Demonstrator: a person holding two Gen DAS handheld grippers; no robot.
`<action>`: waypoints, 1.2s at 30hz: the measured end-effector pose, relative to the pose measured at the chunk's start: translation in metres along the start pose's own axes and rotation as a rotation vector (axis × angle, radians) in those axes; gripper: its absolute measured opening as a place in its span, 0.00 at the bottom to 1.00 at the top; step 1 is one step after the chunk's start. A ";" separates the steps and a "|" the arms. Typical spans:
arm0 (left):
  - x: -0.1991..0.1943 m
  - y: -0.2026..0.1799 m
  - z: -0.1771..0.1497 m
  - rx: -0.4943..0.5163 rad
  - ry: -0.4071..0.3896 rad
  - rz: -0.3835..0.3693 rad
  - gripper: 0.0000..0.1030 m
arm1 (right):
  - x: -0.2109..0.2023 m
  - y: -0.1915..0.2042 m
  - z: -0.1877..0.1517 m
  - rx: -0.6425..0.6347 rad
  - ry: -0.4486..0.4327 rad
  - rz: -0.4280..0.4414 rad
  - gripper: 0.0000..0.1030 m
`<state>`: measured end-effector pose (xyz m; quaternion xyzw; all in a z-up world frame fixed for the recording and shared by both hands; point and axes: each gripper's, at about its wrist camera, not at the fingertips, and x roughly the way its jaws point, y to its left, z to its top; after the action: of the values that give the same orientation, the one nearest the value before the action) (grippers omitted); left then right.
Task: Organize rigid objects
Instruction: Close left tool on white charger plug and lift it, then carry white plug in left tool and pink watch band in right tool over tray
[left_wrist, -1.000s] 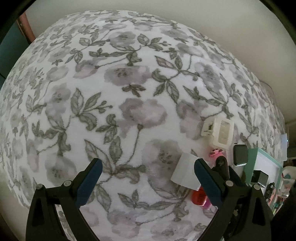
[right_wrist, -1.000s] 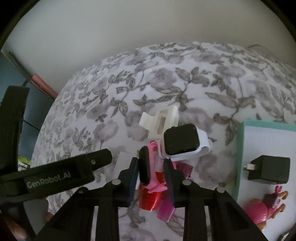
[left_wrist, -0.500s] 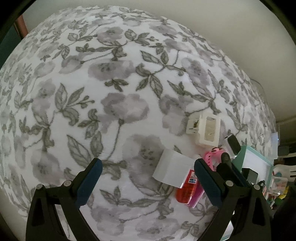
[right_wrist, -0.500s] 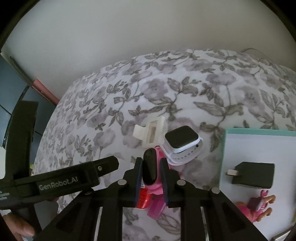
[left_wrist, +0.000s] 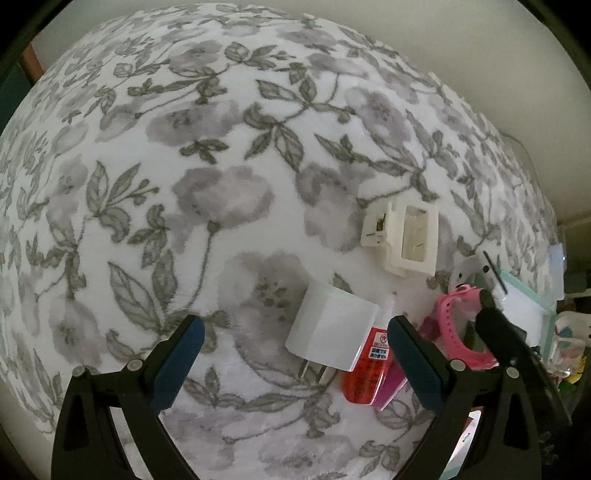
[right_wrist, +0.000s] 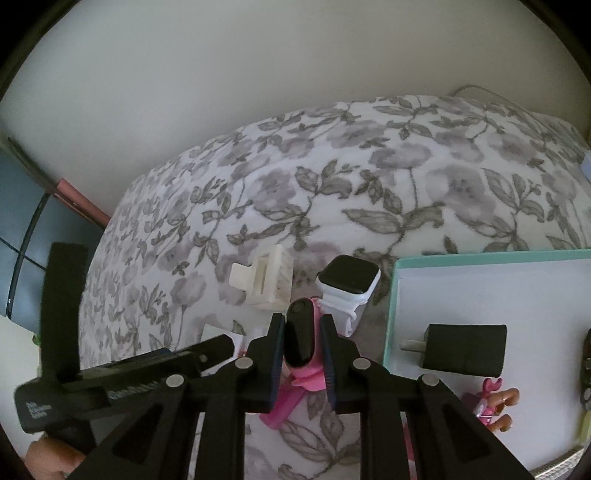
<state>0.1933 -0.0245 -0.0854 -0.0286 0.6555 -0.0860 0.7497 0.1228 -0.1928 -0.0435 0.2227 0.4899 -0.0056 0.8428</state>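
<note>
My right gripper is shut on a pink fitness band with a black face, lifted off the floral bedspread; the band also shows at the right of the left wrist view. My left gripper is open, pointing down over a white charger plug that lies between its fingers, untouched. Beside the plug lie a small red bottle and a magenta piece. A cream hair claw and a white smartwatch rest just beyond. A teal-rimmed white box holds a black charger.
The floral bedspread runs back to a pale wall. A pink toy with orange claws lies in the box, and a dark object sits at its right edge. A hand shows at lower left. Clutter sits beyond the box.
The right gripper closed on the pink band and lifted it toward the box. The left gripper moved down and over, so the white plug now lies between its open fingers.
</note>
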 end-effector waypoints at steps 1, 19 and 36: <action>0.001 -0.001 0.000 0.001 0.001 0.001 0.96 | 0.000 0.000 0.000 0.001 0.001 0.001 0.20; 0.007 -0.015 -0.006 0.019 -0.043 -0.005 0.47 | -0.001 -0.001 0.001 0.006 0.014 0.005 0.20; -0.066 -0.004 0.007 -0.022 -0.206 -0.095 0.46 | -0.060 0.004 0.019 0.028 -0.097 0.097 0.20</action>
<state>0.1918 -0.0176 -0.0196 -0.0768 0.5737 -0.1108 0.8079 0.1082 -0.2092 0.0160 0.2576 0.4369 0.0174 0.8617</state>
